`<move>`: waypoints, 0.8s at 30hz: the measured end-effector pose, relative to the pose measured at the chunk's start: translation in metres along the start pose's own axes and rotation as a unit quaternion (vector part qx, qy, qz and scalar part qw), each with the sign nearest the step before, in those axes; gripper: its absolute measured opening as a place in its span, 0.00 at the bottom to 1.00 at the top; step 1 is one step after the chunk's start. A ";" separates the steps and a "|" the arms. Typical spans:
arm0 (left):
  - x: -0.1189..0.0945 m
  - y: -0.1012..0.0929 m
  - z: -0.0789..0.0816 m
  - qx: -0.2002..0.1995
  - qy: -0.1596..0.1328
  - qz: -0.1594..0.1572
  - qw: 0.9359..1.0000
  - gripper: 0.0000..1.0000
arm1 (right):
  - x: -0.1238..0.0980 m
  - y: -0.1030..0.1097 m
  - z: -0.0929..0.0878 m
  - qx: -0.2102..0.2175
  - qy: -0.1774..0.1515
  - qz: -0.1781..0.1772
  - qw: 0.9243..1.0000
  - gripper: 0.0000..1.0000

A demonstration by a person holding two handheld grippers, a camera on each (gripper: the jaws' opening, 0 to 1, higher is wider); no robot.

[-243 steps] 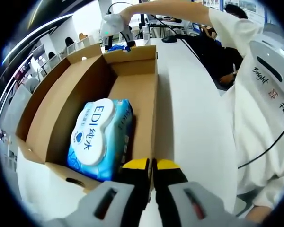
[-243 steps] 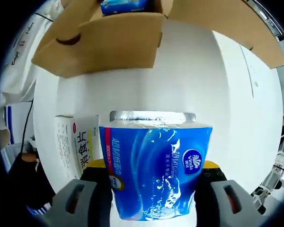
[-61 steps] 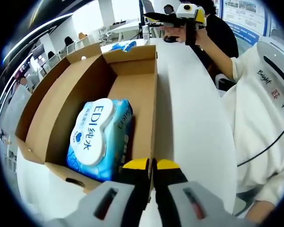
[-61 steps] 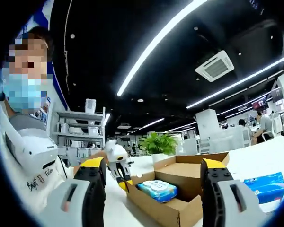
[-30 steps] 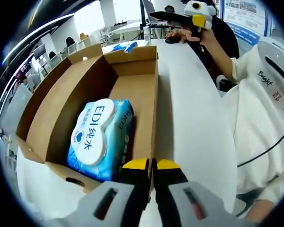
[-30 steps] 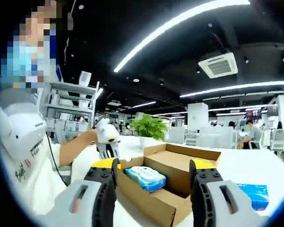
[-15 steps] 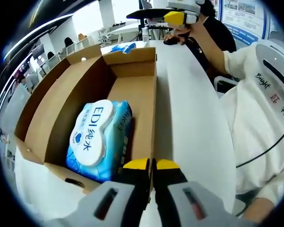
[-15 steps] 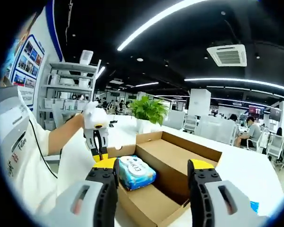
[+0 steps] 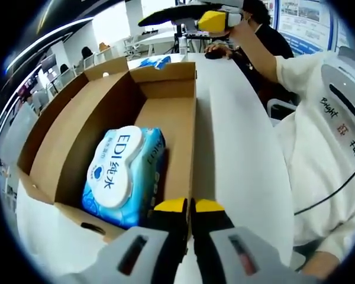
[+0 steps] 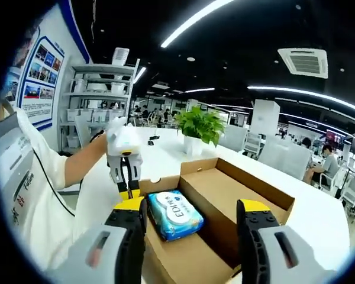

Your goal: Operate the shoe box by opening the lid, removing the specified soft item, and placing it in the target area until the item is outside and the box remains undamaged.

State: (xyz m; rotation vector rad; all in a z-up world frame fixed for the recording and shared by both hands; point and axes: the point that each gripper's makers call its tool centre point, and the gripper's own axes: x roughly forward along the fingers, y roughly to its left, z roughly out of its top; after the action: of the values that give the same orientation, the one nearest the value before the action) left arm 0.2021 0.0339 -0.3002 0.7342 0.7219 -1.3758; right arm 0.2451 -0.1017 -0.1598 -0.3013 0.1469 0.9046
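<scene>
Left hand-held gripper (image 9: 190, 205) pinches cardboard box (image 9: 183, 127) wall; glossy wipes pack (image 9: 123, 171) inside; right (image 10: 192, 213) open

One open brown cardboard shoe box (image 9: 165, 112) is counted on the one white desk (image 9: 236, 154). One soft blue-and-white pack of wet wipes (image 9: 121, 174) is seen inside it. One blue plastic-wrapped tissue pack (image 9: 154, 60) is made out on the desk beyond the box's far end. Two pairs of grey tongs with yellow tips are counted: the left tongs (image 9: 189, 206) and the right tongs (image 10: 191, 208). One green potted plant (image 10: 199, 131) is seen. One white shelving unit (image 10: 100, 106) is counted against the wall.
</scene>
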 end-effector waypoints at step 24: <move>-0.003 0.000 0.009 -0.006 -0.066 0.007 0.998 0.04 | 0.060 0.028 -0.026 -0.045 0.143 0.150 0.977 0.55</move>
State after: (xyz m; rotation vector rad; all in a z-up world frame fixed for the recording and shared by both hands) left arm 0.2020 0.0285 -0.2925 0.6325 0.6193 -1.3920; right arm 0.2596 -0.0487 -0.2049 -0.5028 0.4265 1.1657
